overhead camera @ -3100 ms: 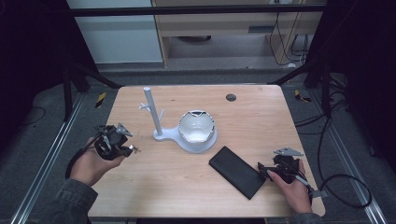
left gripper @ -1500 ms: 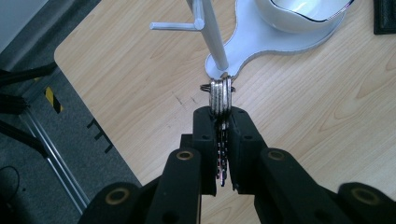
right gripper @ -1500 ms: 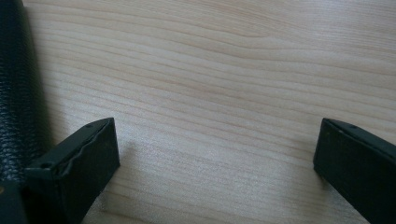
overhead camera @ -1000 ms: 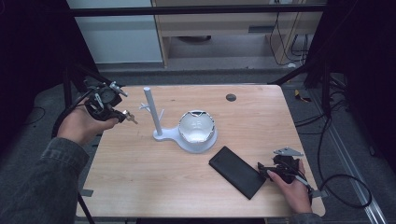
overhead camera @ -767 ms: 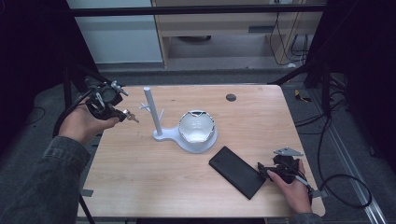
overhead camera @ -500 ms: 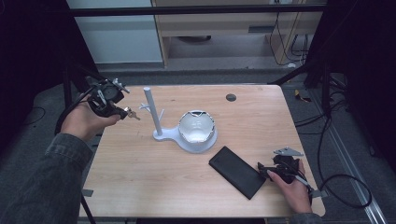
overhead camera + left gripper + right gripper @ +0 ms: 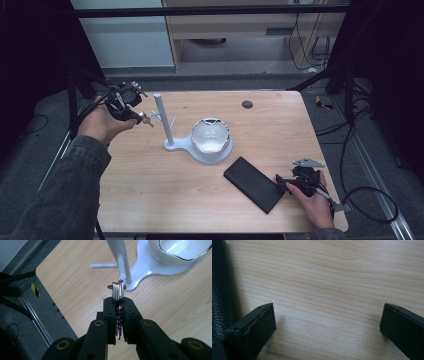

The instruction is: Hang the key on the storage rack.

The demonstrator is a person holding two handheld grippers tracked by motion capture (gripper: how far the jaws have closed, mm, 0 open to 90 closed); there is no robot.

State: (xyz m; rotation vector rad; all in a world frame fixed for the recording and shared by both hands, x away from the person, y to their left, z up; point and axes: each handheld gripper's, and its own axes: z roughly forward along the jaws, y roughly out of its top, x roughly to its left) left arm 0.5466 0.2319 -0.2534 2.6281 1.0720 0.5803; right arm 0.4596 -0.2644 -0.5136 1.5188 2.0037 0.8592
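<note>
Your left gripper [image 7: 141, 118] hangs over the table's [image 7: 150, 200] left rear corner, its jaws clamped on a bunch of keys [image 7: 118, 292]. In the left gripper view the keys stand edge-on between the two black pads, pinched low on their blades, with the heads and ring poking out past the fingertips [image 7: 110, 305]. The ring end sits right against a short peg [image 7: 124, 270] of the white stand [image 7: 164, 120]; you cannot tell from these views whether it touches the peg or just overlaps it. A second peg [image 7: 103, 265] sticks out sideways, farther up the post and apart from the keys.

To the right, the stand's post rises between your gripper and the white bowl [image 7: 211, 136], which sits on the same flat base [image 7: 200, 152]. Beyond the bowl, a small dark round disc [image 7: 247, 104] lies near the far edge.

Farther right and nearer you, a black wallet [image 7: 252, 183] lies flat and slantwise on the wood. Your right gripper [image 7: 287, 186] rests low just beside its right end, jaws spread wide with only bare wood between them; in the right gripper view the wallet's grained edge [image 7: 222, 285] lies just outside the left-hand jaw.
</note>
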